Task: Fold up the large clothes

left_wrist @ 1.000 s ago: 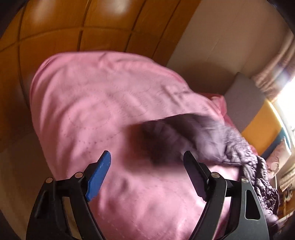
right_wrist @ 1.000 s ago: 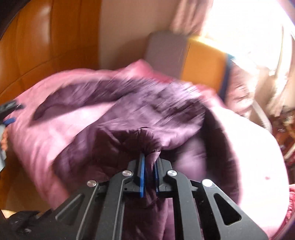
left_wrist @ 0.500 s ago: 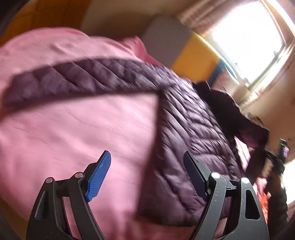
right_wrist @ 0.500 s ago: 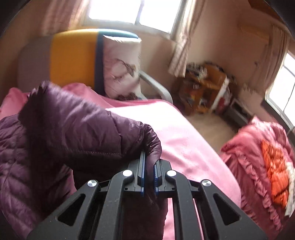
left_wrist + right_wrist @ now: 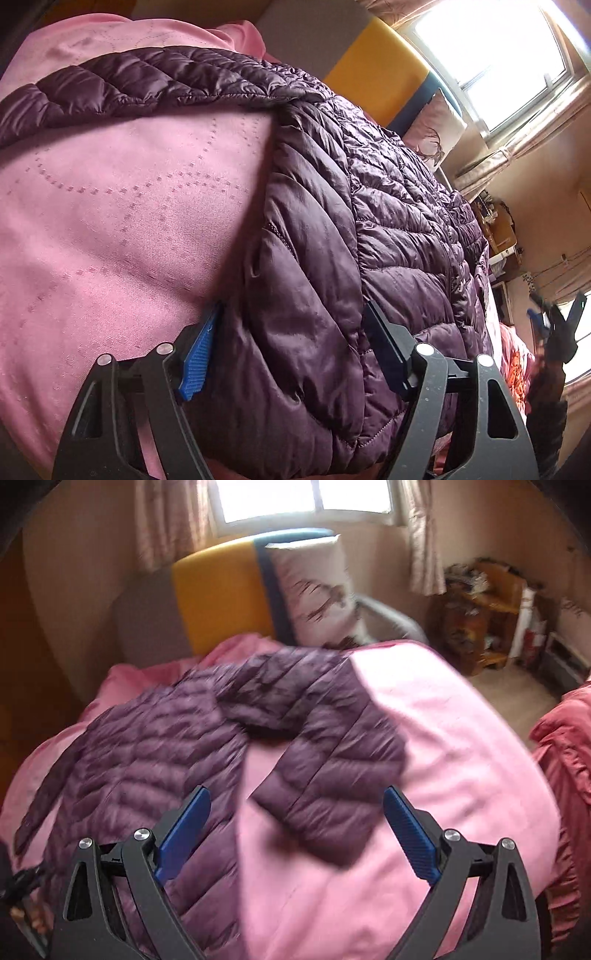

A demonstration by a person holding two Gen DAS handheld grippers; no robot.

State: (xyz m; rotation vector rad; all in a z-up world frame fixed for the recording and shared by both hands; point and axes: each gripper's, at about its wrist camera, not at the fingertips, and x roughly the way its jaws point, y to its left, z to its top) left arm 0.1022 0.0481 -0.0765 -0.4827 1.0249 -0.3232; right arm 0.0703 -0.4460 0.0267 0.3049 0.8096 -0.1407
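Note:
A dark purple quilted puffer jacket [image 5: 388,221] lies spread on a pink bed cover [image 5: 110,206]. My left gripper [image 5: 291,343] is open, its jaws on either side of the jacket's near side edge, low against the fabric. One sleeve [image 5: 140,77] stretches left across the cover. In the right wrist view the jacket body [image 5: 147,753] lies at left and the other sleeve [image 5: 332,760] bends toward me on the pink cover [image 5: 461,775]. My right gripper [image 5: 295,827] is open and empty above the sleeve's cuff end.
A grey, yellow and blue headboard cushion [image 5: 221,590] and a patterned pillow [image 5: 317,594] stand behind the bed. A red ruffled quilt [image 5: 561,746] lies at right. A wooden shelf with clutter [image 5: 487,609] stands by the window wall.
My right gripper has let go of the sleeve cuff and opened; the sleeve now lies on the bed. My left gripper has moved in over the jacket's edge.

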